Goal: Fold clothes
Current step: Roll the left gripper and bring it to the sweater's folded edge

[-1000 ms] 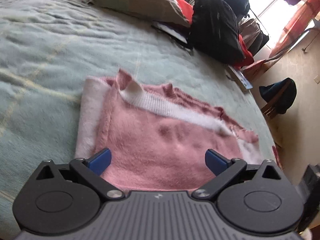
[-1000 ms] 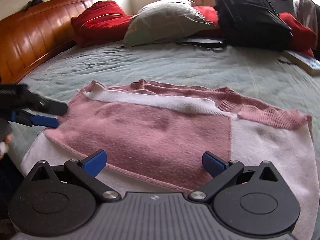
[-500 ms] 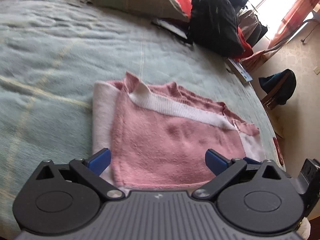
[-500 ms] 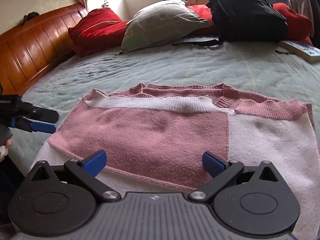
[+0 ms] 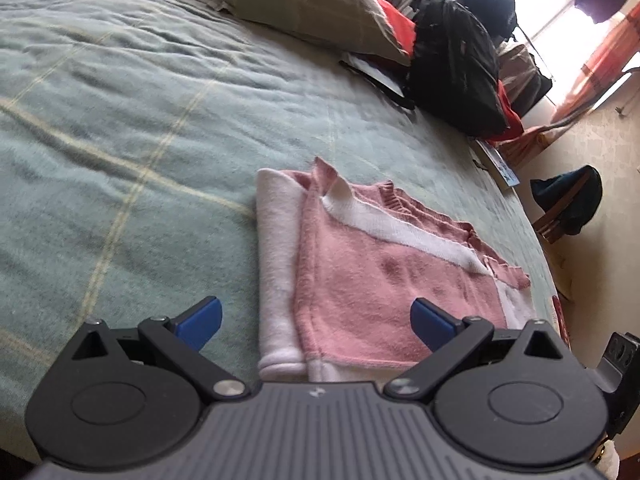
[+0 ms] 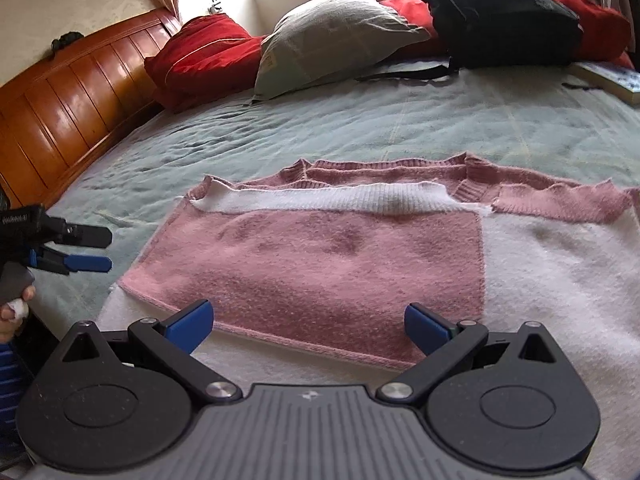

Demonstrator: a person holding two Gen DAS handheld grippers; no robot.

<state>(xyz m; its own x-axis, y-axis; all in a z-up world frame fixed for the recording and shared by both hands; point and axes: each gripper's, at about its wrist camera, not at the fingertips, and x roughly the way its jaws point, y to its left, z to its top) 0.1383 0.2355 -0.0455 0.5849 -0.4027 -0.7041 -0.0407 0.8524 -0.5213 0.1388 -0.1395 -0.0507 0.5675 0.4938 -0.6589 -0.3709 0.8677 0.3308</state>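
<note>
A pink and white sweater [image 6: 340,256] lies folded flat on the green bedspread [image 6: 360,128], a pink panel on top and white fabric below and to the right. From the side, the sweater [image 5: 372,272] shows a rolled white edge on its left. My left gripper [image 5: 316,322] is open just short of the sweater's near corner, holding nothing. That left gripper [image 6: 90,250] also appears at the left edge of the right wrist view, apart from the cloth. Above the near hem, my right gripper [image 6: 308,324] is open and empty.
A grey pillow [image 6: 336,36], red pillows [image 6: 204,52] and a black backpack [image 6: 500,12] line the far side of the bed. A wooden headboard [image 6: 64,108] runs along the left. A book [image 6: 612,80] lies at the right. A chair with dark clothing [image 5: 568,204] stands on the floor.
My left gripper has drawn back and leftward off the sweater, so the white edge now sits between its fingers. The right gripper has pulled back slightly. The sweater has not moved.
</note>
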